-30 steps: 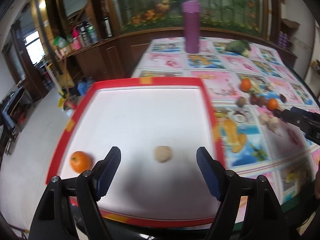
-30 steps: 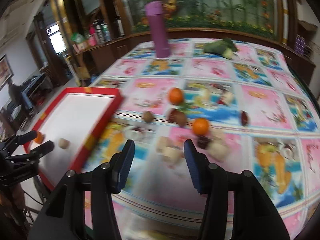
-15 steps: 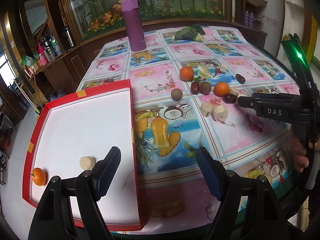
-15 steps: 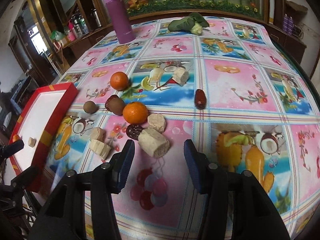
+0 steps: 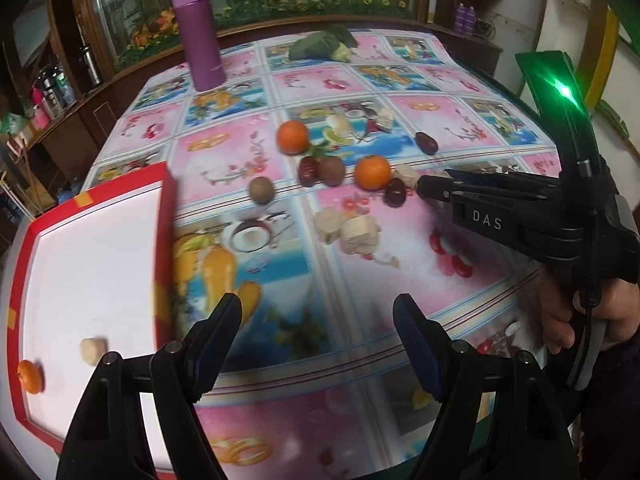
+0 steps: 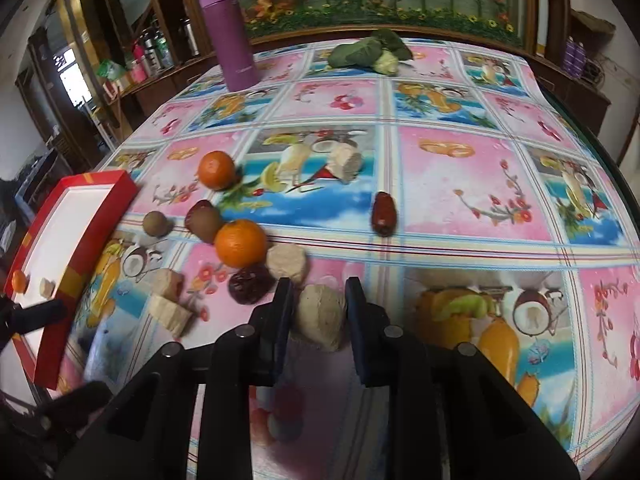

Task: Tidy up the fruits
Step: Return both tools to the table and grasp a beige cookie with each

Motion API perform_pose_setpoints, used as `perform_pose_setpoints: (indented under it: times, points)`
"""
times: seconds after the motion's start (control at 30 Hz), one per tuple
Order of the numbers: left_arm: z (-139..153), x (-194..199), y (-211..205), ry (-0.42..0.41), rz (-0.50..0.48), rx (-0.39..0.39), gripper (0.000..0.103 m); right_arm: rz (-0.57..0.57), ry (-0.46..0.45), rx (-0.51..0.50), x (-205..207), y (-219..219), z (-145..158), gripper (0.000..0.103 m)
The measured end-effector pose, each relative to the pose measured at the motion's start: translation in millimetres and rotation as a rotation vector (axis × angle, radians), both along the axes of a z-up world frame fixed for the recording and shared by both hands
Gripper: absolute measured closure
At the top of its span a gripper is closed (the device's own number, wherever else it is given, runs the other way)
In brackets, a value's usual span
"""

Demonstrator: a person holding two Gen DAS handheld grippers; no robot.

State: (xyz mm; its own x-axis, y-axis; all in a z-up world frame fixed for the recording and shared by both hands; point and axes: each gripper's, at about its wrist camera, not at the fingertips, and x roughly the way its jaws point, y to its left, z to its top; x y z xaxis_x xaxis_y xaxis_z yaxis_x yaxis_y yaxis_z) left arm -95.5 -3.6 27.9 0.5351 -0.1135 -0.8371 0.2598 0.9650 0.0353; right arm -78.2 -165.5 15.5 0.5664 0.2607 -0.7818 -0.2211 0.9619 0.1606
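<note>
The right gripper [image 6: 319, 308], black with dark blue pads, is low over the table, its jaws drawn in on either side of a pale beige, rough-skinned chunk of peeled fruit [image 6: 322, 316]; the pads sit tight against the chunk's flanks and it lies squarely between them, clamped. Touching or just beside the left pad lies a dark red wrinkled date [image 6: 250, 284], with a second beige chunk [image 6: 287, 262] directly behind it. Beyond these stands an orange tangerine [image 6: 240, 242], then a brown kiwi-like fruit [image 6: 205, 221] and a smaller brown round fruit [image 6: 155, 223] to its left. A second tangerine [image 6: 216, 169] lies farther back, and a lone oblong red date [image 6: 383, 213] lies apart to the right. Two more beige pieces [image 6: 170, 300] lie to the left of the gripper. The left gripper [image 5: 318, 332] is held above the near edge of the fruit-patterned plastic tablecloth [image 5: 360, 92], its jaws wide apart and holding nothing. To its left rests a red-rimmed white tray [image 5: 162, 184], containing one small tangerine [image 5: 30, 376] and one beige piece [image 5: 93, 350] near its front corner. From the left wrist view a hand [image 5: 580, 320] grips the right tool's handle. A tall purple flask [image 5: 198, 32] and a green leafy vegetable [image 5: 320, 44] stand at the far side.
</note>
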Motion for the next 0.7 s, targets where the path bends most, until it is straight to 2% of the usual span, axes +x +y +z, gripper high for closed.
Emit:
perform_pose_setpoints:
  times: [0.13, 0.23, 0.33, 0.4, 0.57, 0.7]
  points:
    - [-7, 14, -9, 0.021, 0.001, -0.024, 0.026, -0.068, 0.024, 0.05, 5, -16, 0, 0.075]
    - [-12, 25, -10, 0.041, 0.017, -0.057, 0.037, -0.107, 0.032, 0.07, 7, -24, 0, 0.075]
    - [-16, 34, -11, 0.059, 0.033, -0.081, 0.044, -0.123, 0.042, 0.094, 8, -29, 0, 0.075]
    - [-19, 38, -14, 0.069, 0.034, -0.094, 0.055, -0.123, 0.041, 0.09, 7, -28, 1, 0.075]
    - [-23, 51, -12, 0.044, 0.071, -0.104, 0.064, -0.11, 0.044, 0.098, 7, -26, 1, 0.074]
    - [-23, 56, -1, 0.051, 0.091, -0.143, 0.066, -0.105, 0.043, 0.096, 6, -24, 1, 0.074]
